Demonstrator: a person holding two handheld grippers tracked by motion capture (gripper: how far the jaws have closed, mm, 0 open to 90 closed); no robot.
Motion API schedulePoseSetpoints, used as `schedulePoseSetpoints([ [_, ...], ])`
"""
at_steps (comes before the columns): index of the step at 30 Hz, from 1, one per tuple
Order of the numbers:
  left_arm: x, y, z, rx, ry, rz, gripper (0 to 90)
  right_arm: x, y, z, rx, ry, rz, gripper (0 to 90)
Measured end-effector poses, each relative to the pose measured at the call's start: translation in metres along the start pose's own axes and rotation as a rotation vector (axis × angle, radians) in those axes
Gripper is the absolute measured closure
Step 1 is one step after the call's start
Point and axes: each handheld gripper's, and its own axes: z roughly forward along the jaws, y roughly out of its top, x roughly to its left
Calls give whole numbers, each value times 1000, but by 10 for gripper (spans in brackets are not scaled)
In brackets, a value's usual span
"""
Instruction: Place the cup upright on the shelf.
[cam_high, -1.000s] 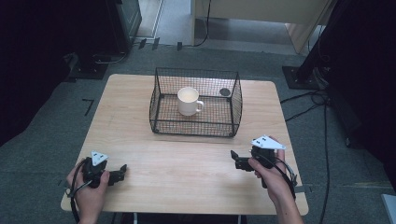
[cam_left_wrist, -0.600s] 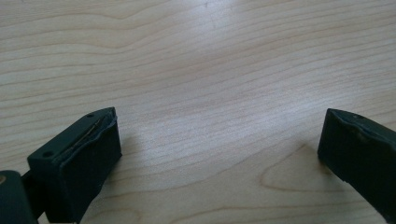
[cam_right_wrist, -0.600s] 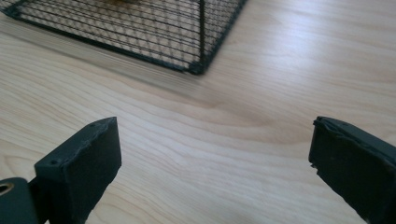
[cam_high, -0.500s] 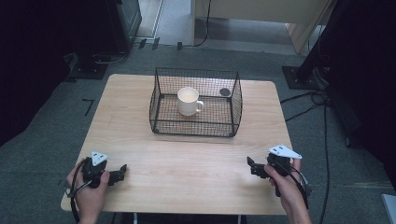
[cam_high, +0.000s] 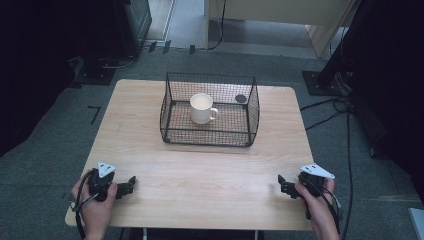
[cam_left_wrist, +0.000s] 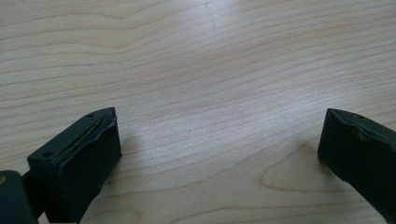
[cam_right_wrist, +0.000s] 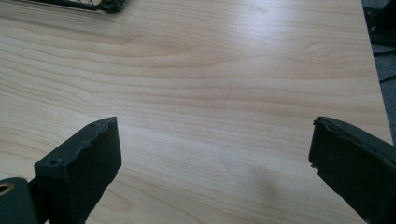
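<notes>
A black wire basket (cam_high: 253, 116) stands on the far middle of the wooden table (cam_high: 210, 170). Inside it a white mug (cam_high: 202, 108) sits upright with its handle to the right, and a small dark round object (cam_high: 241, 99) lies at the basket's back right. My left gripper (cam_high: 129, 185) rests at the near left corner, open, with bare wood between its jaws in the left gripper view (cam_left_wrist: 219, 154). At the near right my right gripper (cam_high: 283, 186) is held open too, jaws wide over bare table (cam_right_wrist: 215, 163). Both point inward, well short of the basket.
The basket's near corner (cam_right_wrist: 100, 4) peeks in at the top of the right gripper view. The table's right edge (cam_right_wrist: 376, 70) runs close to my right gripper. Cables (cam_high: 345, 115) and dark equipment stands (cam_high: 325, 82) sit on the grey floor around the table.
My right gripper has drawn back toward the near edge and out to the right. The left gripper, basket and mug have stayed put.
</notes>
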Motion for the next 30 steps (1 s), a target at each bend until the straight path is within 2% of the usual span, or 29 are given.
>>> schedulePoseSetpoints([
  [3,0,0,0,0,0,0,0,-5,-5,0,9,-6,17,21],
  [8,0,0,0,0,0,0,0,-10,-12,1,29,-28,21,22],
  [10,0,0,0,0,0,1,0,-12,-16,3,50,-48,17,22],
  [14,0,0,0,0,0,0,0,-13,-22,7,78,-58,16,7],
  [16,0,0,0,0,0,0,0,-14,-24,8,70,-56,30,3],
  [21,0,0,0,0,0,0,0,-14,-28,8,35,-54,25,0],
  [30,0,0,0,2,0,1,0,-14,-28,8,34,-55,24,0],
])
